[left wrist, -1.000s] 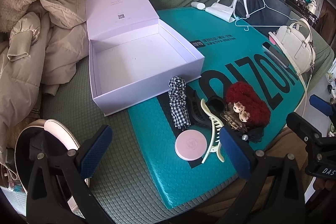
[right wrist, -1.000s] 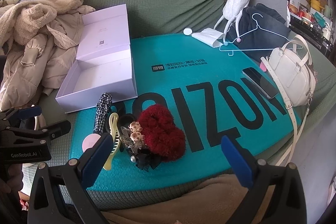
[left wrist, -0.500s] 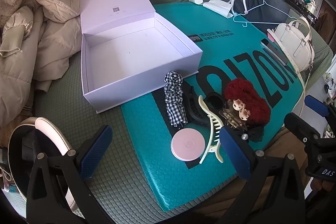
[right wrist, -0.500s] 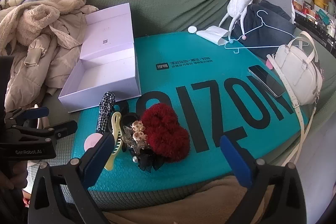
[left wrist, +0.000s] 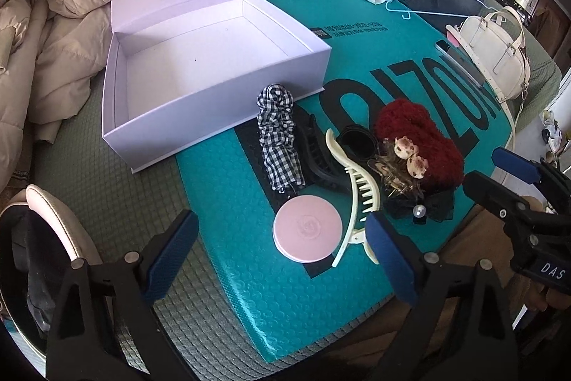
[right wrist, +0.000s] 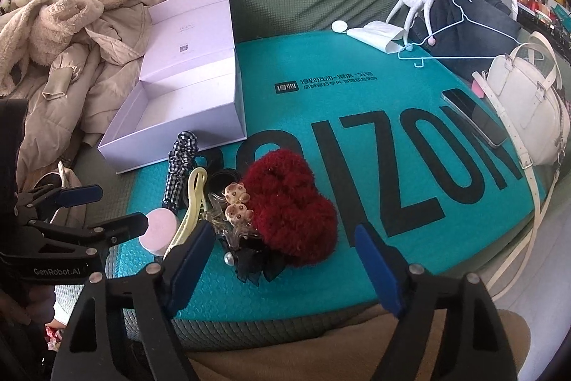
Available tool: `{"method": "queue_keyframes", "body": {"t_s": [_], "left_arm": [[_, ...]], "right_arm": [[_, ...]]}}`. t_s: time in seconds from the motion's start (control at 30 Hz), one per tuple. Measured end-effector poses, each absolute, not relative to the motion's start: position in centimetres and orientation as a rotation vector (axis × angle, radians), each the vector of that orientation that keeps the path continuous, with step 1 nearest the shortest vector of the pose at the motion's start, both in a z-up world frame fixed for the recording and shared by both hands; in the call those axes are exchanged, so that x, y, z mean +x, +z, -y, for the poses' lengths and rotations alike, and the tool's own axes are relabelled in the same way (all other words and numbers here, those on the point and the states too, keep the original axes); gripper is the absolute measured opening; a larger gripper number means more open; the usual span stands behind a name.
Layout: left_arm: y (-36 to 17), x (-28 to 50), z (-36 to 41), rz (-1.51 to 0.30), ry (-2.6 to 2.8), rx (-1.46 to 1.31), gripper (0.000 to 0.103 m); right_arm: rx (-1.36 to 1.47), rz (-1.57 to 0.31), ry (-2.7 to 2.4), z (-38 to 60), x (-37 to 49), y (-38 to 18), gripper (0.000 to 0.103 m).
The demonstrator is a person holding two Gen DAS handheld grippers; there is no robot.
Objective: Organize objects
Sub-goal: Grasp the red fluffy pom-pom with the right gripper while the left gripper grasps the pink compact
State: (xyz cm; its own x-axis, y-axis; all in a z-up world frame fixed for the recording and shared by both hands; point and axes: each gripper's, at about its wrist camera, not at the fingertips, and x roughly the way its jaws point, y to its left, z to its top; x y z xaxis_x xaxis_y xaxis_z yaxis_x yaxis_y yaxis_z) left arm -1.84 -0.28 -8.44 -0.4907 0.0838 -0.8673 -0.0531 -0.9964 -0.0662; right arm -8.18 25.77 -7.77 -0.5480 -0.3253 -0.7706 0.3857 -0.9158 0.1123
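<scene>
Closing but unclenched, both grippers' jaws straddle accessories (pink compact left, red scrunchie right).

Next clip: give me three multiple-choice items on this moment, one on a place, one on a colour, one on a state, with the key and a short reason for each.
1. Where is the checked scrunchie?
A. Inside the box
B. On the teal mat, just in front of the box
C. On the white handbag

2. What colour is the round compact?
A. Pink
B. Yellow
C. Black

3. What state is the lilac box in?
A. Lid shut
B. Lid open, hair clips inside
C. Lid open, nothing inside

Key:
1 B: it lies on the teal mat, its far end against the box's front wall.
2 A: its top is plain pink.
3 C: the lid stands up behind and the bare floor shows.
</scene>
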Motion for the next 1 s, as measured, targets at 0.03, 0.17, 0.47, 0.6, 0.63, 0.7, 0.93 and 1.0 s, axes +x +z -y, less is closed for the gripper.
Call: {"method": "queue_keyframes", "body": {"t_s": [0.03,0.17,0.47,0.6,0.63,0.7,0.93,1.0], "left_arm": [[-8.7,-1.9,0.2,0.027,2.646,-1.548,0.093],[-9.4,-2.1,0.5,0.039,2.617,-1.564,0.091],[-11.5,-2.8,0.2,0.002,2.549,-1.626,0.091],[-12.5,-3.3,0.3,0.063,2.522,-1.637,0.09],[-12.7,-3.5,0.3,0.071,2.519,-1.636,0.09],[-12.9,-3.8,0.3,0.085,2.516,-1.628,0.09],[-13.0,-4.4,0.2,0.133,2.48,-1.605,0.068],[-12.7,-4.2,-0.1,0.119,2.472,-1.598,0.062]], "right_arm": [[1.209,-0.095,-2.45,-25.8,-8.3,-8.0,0.078],[1.248,-0.089,-2.437,-26.1,-9.0,-9.0,0.067],[1.324,-0.093,-2.402,-25.7,-10.7,-11.0,0.066],[1.313,-0.078,-2.399,-25.8,-11.3,-11.4,0.066],[1.312,-0.075,-2.399,-25.8,-11.5,-11.4,0.066],[1.318,-0.073,-2.395,-25.7,-11.9,-11.5,0.066],[1.345,-0.086,-2.332,-25.1,-13.1,-12.3,0.054],[1.334,-0.107,-2.325,-24.9,-13.3,-12.2,0.045]]}}
